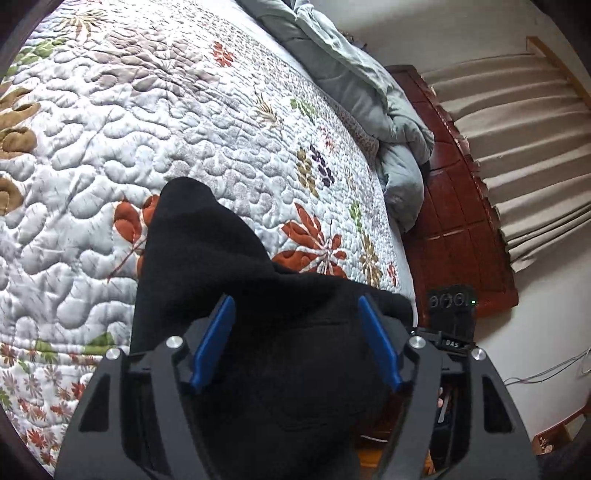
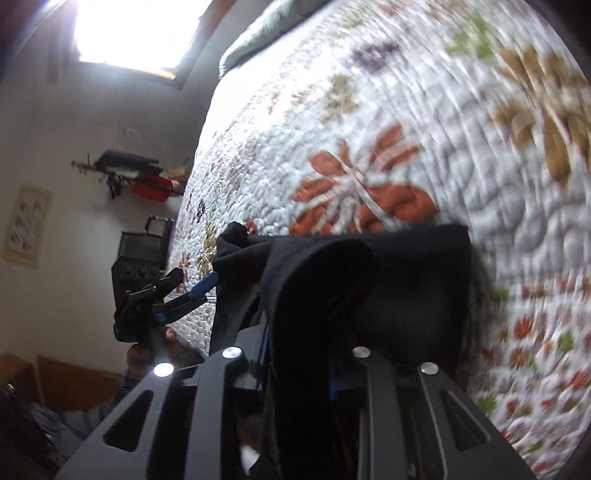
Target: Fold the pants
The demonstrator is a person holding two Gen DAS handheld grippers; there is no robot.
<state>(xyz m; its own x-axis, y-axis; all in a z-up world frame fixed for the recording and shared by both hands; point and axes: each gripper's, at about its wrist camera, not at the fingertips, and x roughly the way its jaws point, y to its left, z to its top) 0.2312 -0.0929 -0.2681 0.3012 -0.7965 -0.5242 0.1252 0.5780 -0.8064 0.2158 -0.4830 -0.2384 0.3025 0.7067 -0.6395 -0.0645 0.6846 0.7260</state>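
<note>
The black pants [image 1: 207, 251] lie bunched on the flowered quilt [image 1: 147, 122] close to the bed's edge. In the left wrist view my left gripper [image 1: 295, 325] stands open over them, its blue pads [image 1: 214, 343] wide apart with black cloth beneath and between them. In the right wrist view the pants [image 2: 406, 295] rise in a fold and drape over my right gripper [image 2: 299, 369], which is shut on the cloth; only slivers of its blue pads show. Further left there, the left gripper [image 2: 207, 291] is open at the pants' edge.
A grey-green duvet [image 1: 369, 92] is heaped at the head of the bed against a red-brown headboard [image 1: 454, 206], with a beige curtain [image 1: 517, 129] behind. The right wrist view shows a bright window [image 2: 129, 29], a wall shelf [image 2: 140, 177] and a hand [image 2: 170, 336].
</note>
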